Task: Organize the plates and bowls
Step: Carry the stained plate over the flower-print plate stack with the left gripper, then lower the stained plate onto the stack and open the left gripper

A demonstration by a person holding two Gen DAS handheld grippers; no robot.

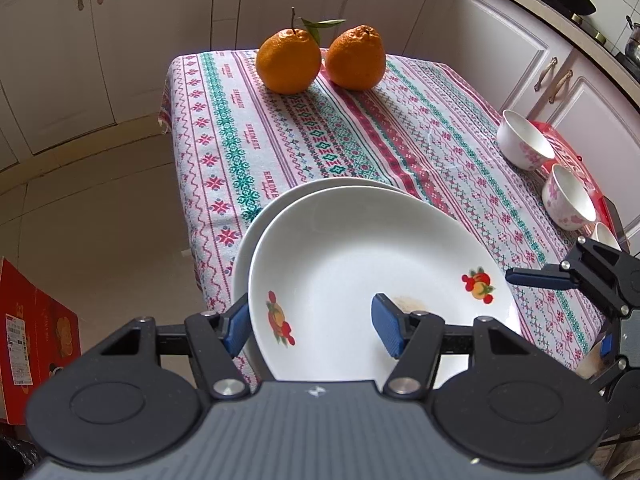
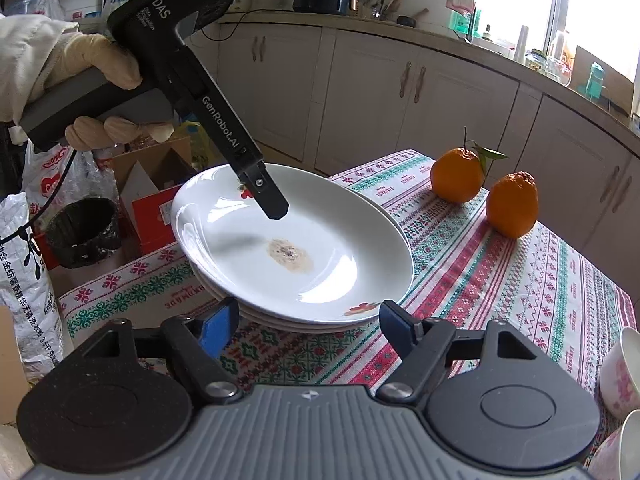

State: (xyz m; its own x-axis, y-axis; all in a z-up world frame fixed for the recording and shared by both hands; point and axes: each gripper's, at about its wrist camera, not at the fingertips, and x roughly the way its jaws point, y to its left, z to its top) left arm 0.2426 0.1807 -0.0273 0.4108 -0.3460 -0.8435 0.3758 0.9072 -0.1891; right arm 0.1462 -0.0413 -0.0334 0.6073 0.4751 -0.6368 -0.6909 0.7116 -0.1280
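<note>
Left wrist view: we see the left gripper with its jaws spread wide, one blue pad outside the rim of the top plate and the other over its inside, neither pad pressing the rim, so it is released. The top plate sits on a lower plate, shifted a little off it, at the table's near-left corner on the patterned tablecloth. The top plate has fruit decals and a brownish stain beside the inner pad. Far from the plates, at the table's back edge, are two oranges, touching or nearly so. To the right of the plates, along the table edge, stand two floral bowls, a third just peeking behind the right gripper. Right wrist view: we see the right gripper with jaws apart, empty, pads just beside the near rim of the plate stack, not touching. The left gripper's finger hangs over the top plate's inside, held by a gloved hand. The oranges lie to the right of the stack, well apart from it; a bowl is at the right edge.
</note>
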